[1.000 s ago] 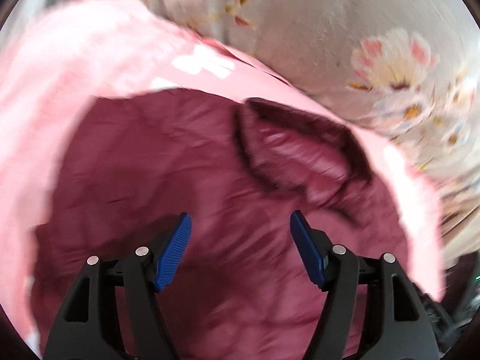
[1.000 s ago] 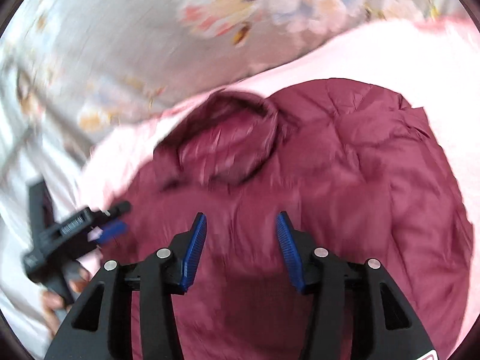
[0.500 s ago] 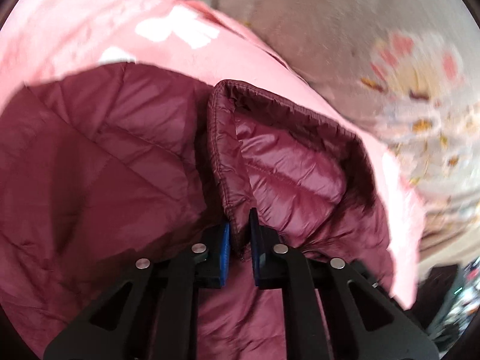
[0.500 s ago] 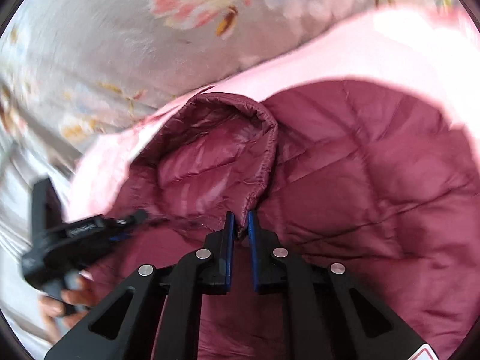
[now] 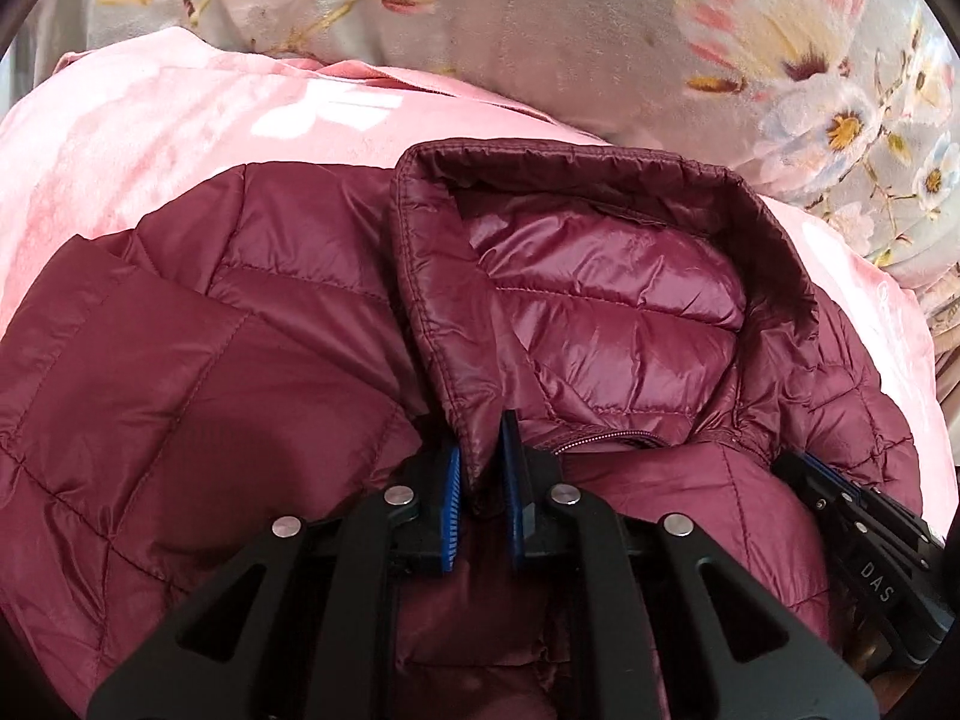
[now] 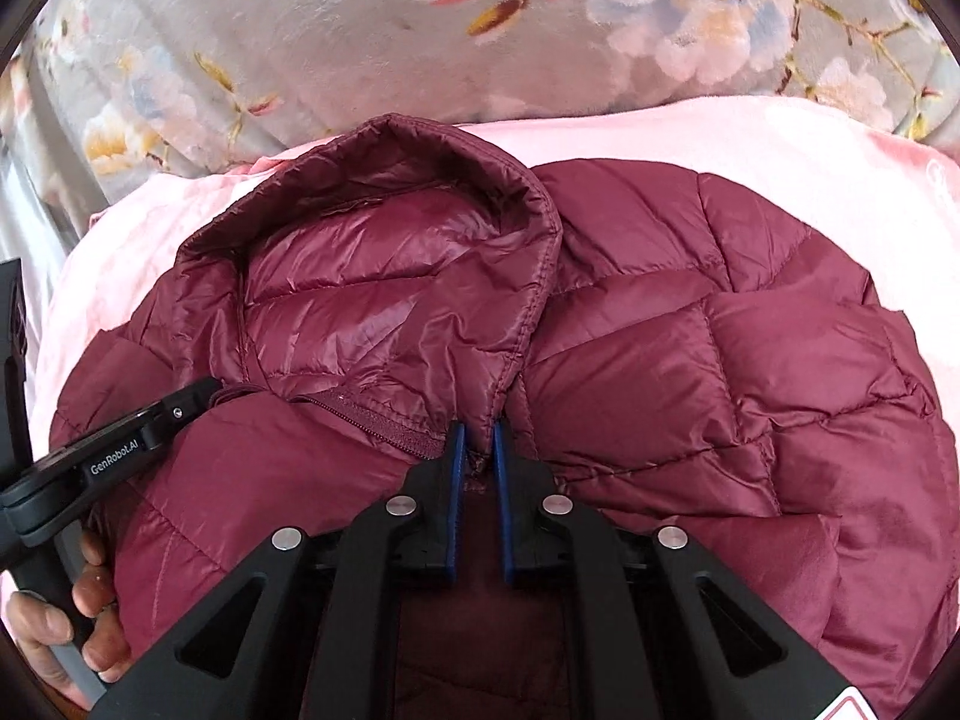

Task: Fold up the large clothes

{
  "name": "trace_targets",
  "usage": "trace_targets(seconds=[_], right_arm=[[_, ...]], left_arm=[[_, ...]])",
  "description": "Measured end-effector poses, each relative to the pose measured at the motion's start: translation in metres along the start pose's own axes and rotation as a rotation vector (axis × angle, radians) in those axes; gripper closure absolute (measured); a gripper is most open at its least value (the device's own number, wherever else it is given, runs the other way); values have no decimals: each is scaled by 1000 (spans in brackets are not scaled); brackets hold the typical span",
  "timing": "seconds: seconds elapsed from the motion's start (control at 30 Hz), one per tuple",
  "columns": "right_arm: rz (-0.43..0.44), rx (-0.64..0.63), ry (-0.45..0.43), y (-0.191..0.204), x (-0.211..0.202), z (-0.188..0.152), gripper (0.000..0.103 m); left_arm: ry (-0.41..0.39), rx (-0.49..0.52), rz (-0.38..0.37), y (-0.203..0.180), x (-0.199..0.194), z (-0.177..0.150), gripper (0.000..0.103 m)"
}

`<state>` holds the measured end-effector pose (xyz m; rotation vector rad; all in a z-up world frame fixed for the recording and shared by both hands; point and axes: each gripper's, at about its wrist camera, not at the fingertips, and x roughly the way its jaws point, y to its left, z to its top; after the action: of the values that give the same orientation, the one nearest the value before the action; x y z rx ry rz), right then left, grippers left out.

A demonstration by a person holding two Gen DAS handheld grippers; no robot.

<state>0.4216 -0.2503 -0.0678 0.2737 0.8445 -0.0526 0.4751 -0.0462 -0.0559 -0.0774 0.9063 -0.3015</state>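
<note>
Fingers point(image 5: 453, 513) of the left gripper point(image 5: 480, 480) were pinched nearly together on the lower end of the hood's point(image 5: 606, 294) edge, at the corner nearest that camera; they had just been closing, and the maroon fabric sat caught between the blue pads. The right gripper point(image 6: 477, 468) mirrored this, its fingers point(image 6: 454, 498) having just closed on the opposite lower corner of the hood, beside the top of the zipper point(image 6: 384, 420). Each hand thus held its own near corner, and neither had a reach advantage over the other.

From both grips the hood ran straight away from the fingers, its long axis pointing toward the far side of the bed. It lay open and face up, with the shiny lining showing and the rim curling round the far end. The jacket's point(image 5: 198, 360) quilted body spread outward to either side: to the left in the left view, to the right in the right view. That would probably make the coming move a pull or flip of the hood along that same line, back over the body toward the person.

Under the jacket lay a pink blanket point(image 5: 180, 120), and beyond it a grey floral bedcover point(image 6: 336, 42). A hand point(image 6: 66, 618) gripped the left gripper's handle at the lower left of the right view.
</note>
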Motion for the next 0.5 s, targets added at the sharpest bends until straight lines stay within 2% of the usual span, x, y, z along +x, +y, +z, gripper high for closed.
trace_targets(seconds=[0.13,0.27,0.3,0.33,0.37,0.43,0.47,0.5], right_arm=[[21,5,8,-6,-3,-1,96],[81,12,56,-17,-19,-7,92],[112,39,71,-24,-29,-8,88],[156,76,74,-31,-39,-7,79],[213,125,59,-39,-49,-3,67],[324,244,5,-53,-61,10,50],[393,320,-26,-59,-63,20,43],[442,372,-40,-63,-62,28,42]], left_arm=[[-2,10,12,-2,-1,-1,91],[15,4,-36,5,-15,-3,87],[29,-8,-65,11,-23,-2,80],[46,-36,-102,18,-31,2,70],[54,-65,-135,23,-36,6,65],[41,-174,-225,37,-50,23,49],[32,-225,-261,41,-53,32,47],[25,-292,-322,45,-54,45,43]])
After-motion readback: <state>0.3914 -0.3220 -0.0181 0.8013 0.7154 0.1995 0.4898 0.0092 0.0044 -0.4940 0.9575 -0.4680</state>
